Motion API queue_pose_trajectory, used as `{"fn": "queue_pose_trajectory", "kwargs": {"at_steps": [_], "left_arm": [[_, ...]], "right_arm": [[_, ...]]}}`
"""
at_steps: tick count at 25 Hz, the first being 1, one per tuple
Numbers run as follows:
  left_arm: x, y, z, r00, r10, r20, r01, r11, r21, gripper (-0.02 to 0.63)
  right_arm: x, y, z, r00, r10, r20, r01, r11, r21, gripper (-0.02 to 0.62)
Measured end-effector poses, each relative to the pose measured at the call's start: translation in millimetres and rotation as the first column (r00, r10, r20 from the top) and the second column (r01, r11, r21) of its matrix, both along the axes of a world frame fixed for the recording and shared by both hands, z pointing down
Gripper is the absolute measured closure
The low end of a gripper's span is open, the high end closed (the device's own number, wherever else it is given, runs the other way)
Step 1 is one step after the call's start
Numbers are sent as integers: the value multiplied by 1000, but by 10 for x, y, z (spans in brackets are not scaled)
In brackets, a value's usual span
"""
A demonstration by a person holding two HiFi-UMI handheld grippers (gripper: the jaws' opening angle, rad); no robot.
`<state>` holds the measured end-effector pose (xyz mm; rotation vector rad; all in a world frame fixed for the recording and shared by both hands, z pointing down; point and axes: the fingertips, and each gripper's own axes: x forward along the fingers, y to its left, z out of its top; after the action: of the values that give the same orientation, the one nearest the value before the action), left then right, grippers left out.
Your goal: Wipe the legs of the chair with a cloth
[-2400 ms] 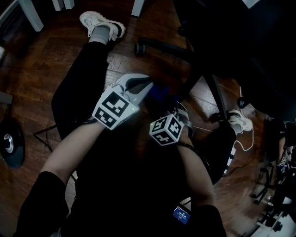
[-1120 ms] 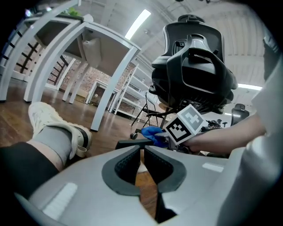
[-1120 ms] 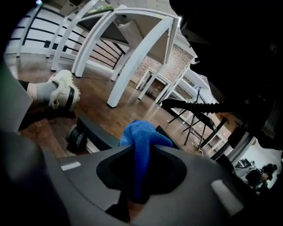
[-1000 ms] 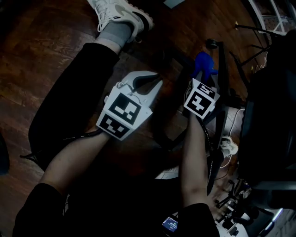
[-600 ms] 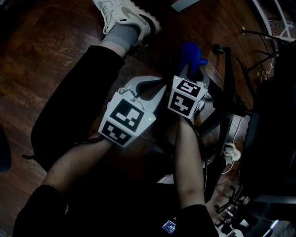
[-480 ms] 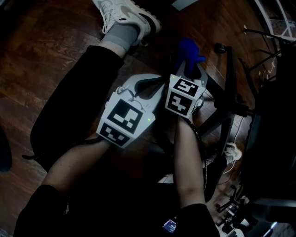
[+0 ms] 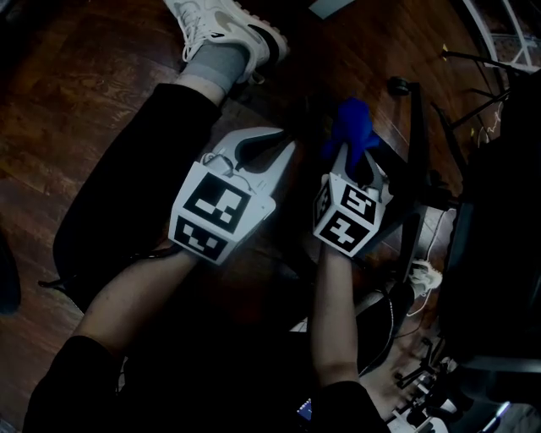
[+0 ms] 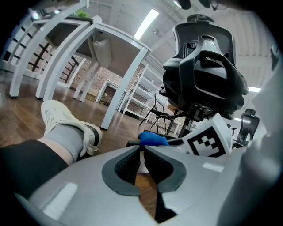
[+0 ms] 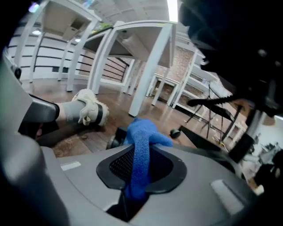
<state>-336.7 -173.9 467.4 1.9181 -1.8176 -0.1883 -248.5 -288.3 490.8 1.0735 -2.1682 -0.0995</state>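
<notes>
The right tool is clamped on the blue cloth; its free end sticks out beside a black chair leg. The left tool is closed, empty, alongside.

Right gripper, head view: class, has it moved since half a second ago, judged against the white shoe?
Yes. The right gripper, its claw shut on the blue cloth, has drawn down the frame toward the person, away from the white shoe.

Wooden floor carries chair legs, sneaker.
</notes>
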Motion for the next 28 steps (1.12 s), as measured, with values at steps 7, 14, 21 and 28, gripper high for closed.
{"fn": "queue_pose_trajectory", "kwargs": {"at_steps": [7,14,21,28], "left_arm": [[29,18,10,996,-14,-90,13,1000,-10,575],[140,11,-45,1000,19,-20,-19,1000,-6,575],[125,21,-29,1000,16,1,-16,1000,-18,575],[101,25,13,1000,13,1,-13,1000,-19,575]], "right_arm": [[1131,-178,-38,954,300,26,-298,953,-56,512],[1157,-439,96,898,416,145,-392,905,-166,511],[580,-342,135,980,197,22,-196,980,-29,511],[108,-199,270,997,80,-20,-81,994,-79,511]]}}
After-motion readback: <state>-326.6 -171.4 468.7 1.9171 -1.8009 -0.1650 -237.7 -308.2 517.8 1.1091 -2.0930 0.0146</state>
